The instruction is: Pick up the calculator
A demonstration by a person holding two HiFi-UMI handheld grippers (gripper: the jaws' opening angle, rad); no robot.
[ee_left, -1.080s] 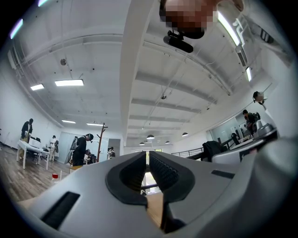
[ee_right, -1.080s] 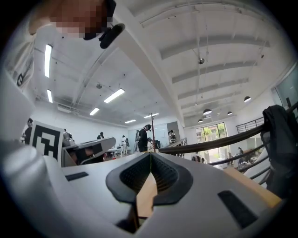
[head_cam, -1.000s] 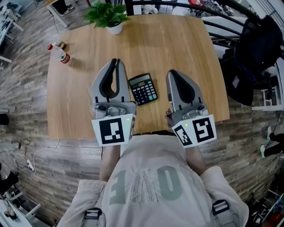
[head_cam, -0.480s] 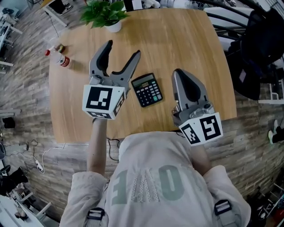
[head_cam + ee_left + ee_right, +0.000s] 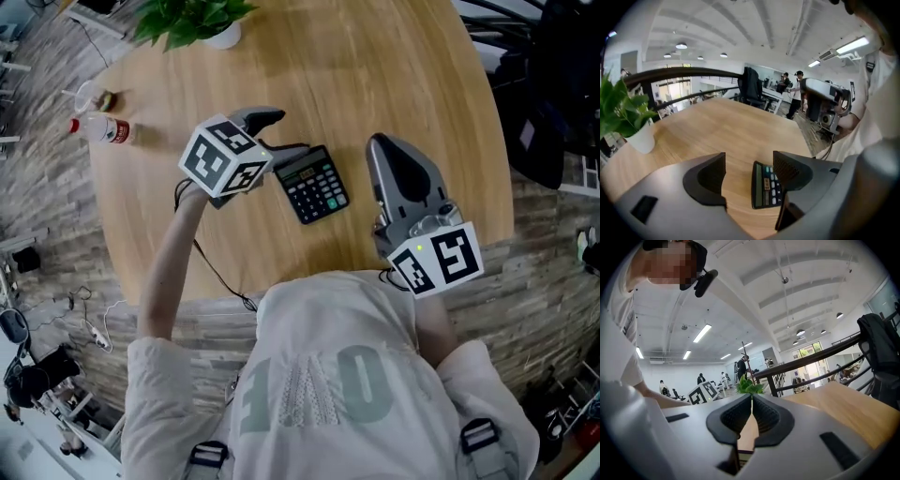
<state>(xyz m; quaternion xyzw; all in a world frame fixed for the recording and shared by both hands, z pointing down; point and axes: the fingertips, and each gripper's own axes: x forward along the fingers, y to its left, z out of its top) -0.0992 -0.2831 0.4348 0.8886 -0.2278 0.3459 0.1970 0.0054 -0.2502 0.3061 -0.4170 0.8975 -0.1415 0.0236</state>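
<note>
A black calculator with a grey display lies flat near the middle of the round wooden table. My left gripper reaches in from the left, tilted down at the calculator's top-left end. Its jaws are opening and stand wide. In the left gripper view the calculator lies on the table between the two dark pads, touched by neither, its right part hidden behind the right pad. My right gripper hovers to the right of the calculator, shut and empty; its pads meet in its own view.
A potted plant stands at the table's far edge and a small bottle lies at the far left. Dark chairs and a bag crowd the right side. A black railing and people stand beyond.
The left gripper opened from shut, swung forward and right, and dropped toward the calculator's left end. The right gripper drifted a little to the right and stayed shut.
</note>
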